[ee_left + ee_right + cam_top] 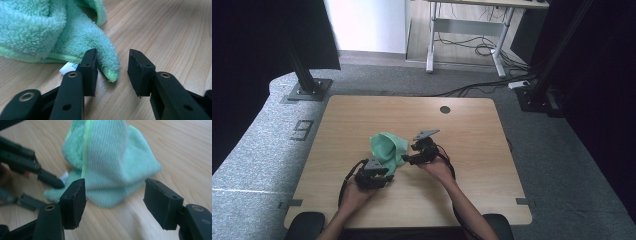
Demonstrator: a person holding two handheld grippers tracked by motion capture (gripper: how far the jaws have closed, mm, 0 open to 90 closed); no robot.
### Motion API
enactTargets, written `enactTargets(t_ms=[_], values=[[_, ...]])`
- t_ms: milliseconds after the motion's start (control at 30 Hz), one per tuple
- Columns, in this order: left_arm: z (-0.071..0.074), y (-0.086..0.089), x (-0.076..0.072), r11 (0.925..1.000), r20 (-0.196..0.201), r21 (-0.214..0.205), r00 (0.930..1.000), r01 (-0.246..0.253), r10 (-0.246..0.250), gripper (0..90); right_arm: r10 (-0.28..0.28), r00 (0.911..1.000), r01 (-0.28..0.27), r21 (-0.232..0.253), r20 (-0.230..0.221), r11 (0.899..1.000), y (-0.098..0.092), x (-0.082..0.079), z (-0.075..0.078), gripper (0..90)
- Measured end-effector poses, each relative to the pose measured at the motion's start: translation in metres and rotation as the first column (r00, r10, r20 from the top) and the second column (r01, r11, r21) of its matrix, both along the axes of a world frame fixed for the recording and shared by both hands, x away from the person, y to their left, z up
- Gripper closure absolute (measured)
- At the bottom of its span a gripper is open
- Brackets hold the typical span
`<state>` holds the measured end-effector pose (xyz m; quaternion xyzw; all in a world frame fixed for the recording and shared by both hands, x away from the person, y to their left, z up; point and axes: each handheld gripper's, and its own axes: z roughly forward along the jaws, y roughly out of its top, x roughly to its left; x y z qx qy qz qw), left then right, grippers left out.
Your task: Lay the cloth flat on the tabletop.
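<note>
A grey carpeted floor (562, 165) is seen around a light wooden desk (472, 130), with a second table frame (467, 45) and loose cables (472, 47) lying on the floor beyond the far edge. A round dark grommet (445, 109) is set into the desk near the middle of its far edge.

A green cloth (388, 148) is bunched up near the centre of the desk, slightly toward the near edge. In the left tool view its fluffy pile is shown heaped at the upper left (45, 27), and a small white label (67, 68) is seen tucked under its hem. In the right tool view the cloth (112, 162) is seen standing up in a loose peak, with a smoother woven face turned toward the camera.

The left tool (382, 177) is held low at the near side of the cloth. Its jaws are apart: one pointed corner of the cloth is laid between them, brushed by the left-hand jaw in that view, while the other jaw is kept clear of it, so nothing is clamped. The same tool (50, 180) is seen at the left of the right tool view, beside the label (64, 177).

The right tool (408, 159) is held just to the right of the cloth. Its jaws are wide apart, with bare wood between them, and the cloth's lower edge is seen just past their tips; no contact can be made out.
</note>
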<state>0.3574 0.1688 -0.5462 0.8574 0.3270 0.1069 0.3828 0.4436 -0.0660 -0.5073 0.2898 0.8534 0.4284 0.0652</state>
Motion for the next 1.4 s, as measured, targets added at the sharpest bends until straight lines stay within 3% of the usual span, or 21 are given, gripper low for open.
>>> enactTargets(t_ms=[100,133,167,200,300,433,533,567,633,700,733,800,833,1000,1067,1200,1233,1267,1300,1367,1400], values=[[0.000,0.001,0.001,0.9999,-0.007,-0.006,0.9999,-0.008,0.008,64.0,0.002,0.9998,-0.002,-0.001,0.022,1.000,0.007,0.006,-0.001,42.7],[0.000,0.001,0.001,0.9999,-0.008,-0.009,0.9999,-0.011,0.011,65.1,0.007,0.9997,-0.007,-0.006,0.023,1.000,0.009,0.010,-0.002,56.7],[0.000,0.002,0.001,0.9998,-0.010,-0.012,0.9998,-0.015,0.014,65.1,0.007,0.9997,-0.007,-0.006,0.023,1.000,0.009,0.010,-0.002,56.7],[0.000,0.002,0.002,0.9997,-0.010,-0.011,0.9998,-0.020,0.020,68.7,0.018,0.9995,-0.017,-0.017,0.024,1.000,0.011,0.011,-0.004,72.3],[0.000,0.003,0.003,0.9996,-0.004,-0.006,0.9997,-0.026,0.026,75.0,0.026,0.9992,-0.025,-0.030,0.032,0.999,0.010,0.010,-0.002,83.8],[0.001,0.005,0.003,0.9996,-0.015,-0.008,0.9995,-0.028,0.028,79.8,0.006,0.9992,-0.005,-0.038,0.040,0.999,0.001,0.008,0.009,86.0],[0.008,0.009,0.001,0.9995,0.006,-0.020,0.9996,-0.026,0.026,82.6,-0.003,0.9986,0.004,-0.028,0.053,1.000,-0.006,0.007,0.018,86.1],[0.017,0.014,-0.001,0.9981,0.037,-0.057,0.9991,-0.020,0.023,83.2,-0.011,0.9976,0.013,-0.022,0.069,1.000,-0.015,0.007,0.028,86.1],[0.028,0.020,-0.003,0.9970,0.080,-0.073,0.9963,-0.025,0.031,83.6,-0.031,0.9962,0.033,-0.020,0.082,0.999,-0.025,0.007,0.039,86.0],[0.032,0.023,-0.003,0.9959,0.099,-0.085,0.9943,-0.032,0.040,83.8,-0.041,0.9953,0.042,-0.016,0.088,0.999,-0.030,0.008,0.044,86.0],[0.040,0.032,-0.004,0.9927,0.124,-0.112,0.9905,-0.045,0.059,84.1,-0.063,0.9942,0.064,-0.013,0.088,0.998,-0.039,0.010,0.051,86.0],[0.043,0.036,-0.003,0.9903,0.130,-0.128,0.9890,-0.053,0.070,84.2,-0.077,0.9933,0.078,-0.015,0.086,0.997,-0.043,0.012,0.053,86.0],[0.047,0.045,-0.001,0.9843,0.133,-0.161,0.9866,-0.073,0.095,84.3,-0.100,0.9925,0.102,-0.019,0.070,0.995,-0.050,0.017,0.055,86.0],[0.049,0.056,0.002,0.9783,0.129,-0.174,0.9823,-0.113,0.136,84.4,-0.144,0.9888,0.145,-0.039,0.039,0.989,-0.057,0.027,0.050,86.0],[0.048,0.066,0.005,0.9687,0.115,-0.194,0.9771,-0.154,0.179,84.5,-0.155,0.9872,0.156,-0.037,0.038,0.987,-0.058,0.031,0.050,86.0],[0.045,0.072,0.010,0.9613,0.088,-0.186,0.9710,-0.203,0.222,84.0,-0.165,0.9854,0.167,-0.036,0.041,0.985,-0.056,0.034,0.053,80.4],[0.039,0.075,0.015,0.9602,0.063,-0.144,0.9661,-0.239,0.250,83.7,-0.168,0.9849,0.169,-0.047,0.043,0.984,-0.055,0.035,0.052,78.3],[0.039,0.075,0.015,0.9602,0.063,-0.144,0.9661,-0.239,0.250,83.2,-0.168,0.9849,0.169,-0.047,0.043,0.984,-0.055,0.035,0.052,78.3],[0.031,0.077,0.020,0.9577,0.021,-0.109,0.9626,-0.266,0.270,81.7,-0.173,0.9842,0.175,-0.051,0.039,0.983,-0.055,0.037,0.049,73.0],[0.027,0.078,0.023,0.9572,-0.003,-0.086,0.9608,-0.276,0.277,76.7,-0.170,0.9851,0.171,-0.041,0.024,0.984,-0.056,0.037,0.046,67.0],[0.020,0.080,0.028,0.9560,-0.039,-0.036,0.9563,-0.291,0.290,71.4,-0.168,0.9857,0.168,-0.045,0.019,0.985,-0.057,0.037,0.044,67.0]])
